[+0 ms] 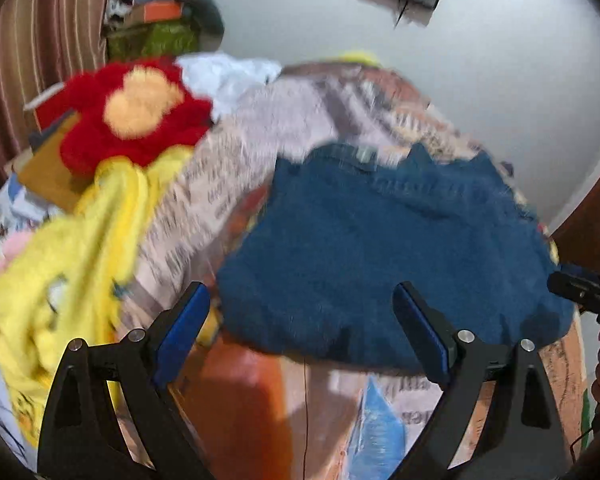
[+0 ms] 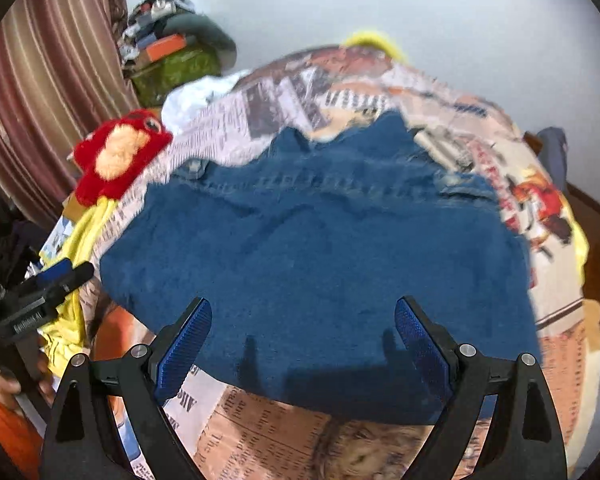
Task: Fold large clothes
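A blue denim garment [image 2: 320, 248] lies spread flat on a bed covered with a newspaper-print sheet [image 2: 260, 436]. It also shows in the left wrist view [image 1: 388, 256]. My left gripper [image 1: 302, 304] is open and empty, above the garment's near left edge. My right gripper [image 2: 303, 316] is open and empty, above the garment's near edge; its fingers cast shadows on the cloth. The left gripper appears at the left edge of the right wrist view [image 2: 56, 280], and the right gripper at the right edge of the left wrist view [image 1: 580, 292].
A red and orange plush toy [image 1: 132, 112] and a yellow cloth [image 1: 60, 264] lie on the bed's left side. A white cloth [image 2: 192, 100] lies behind them. A striped curtain [image 2: 40, 100] hangs at left, with stacked boxes and clutter [image 2: 172, 56] by the wall.
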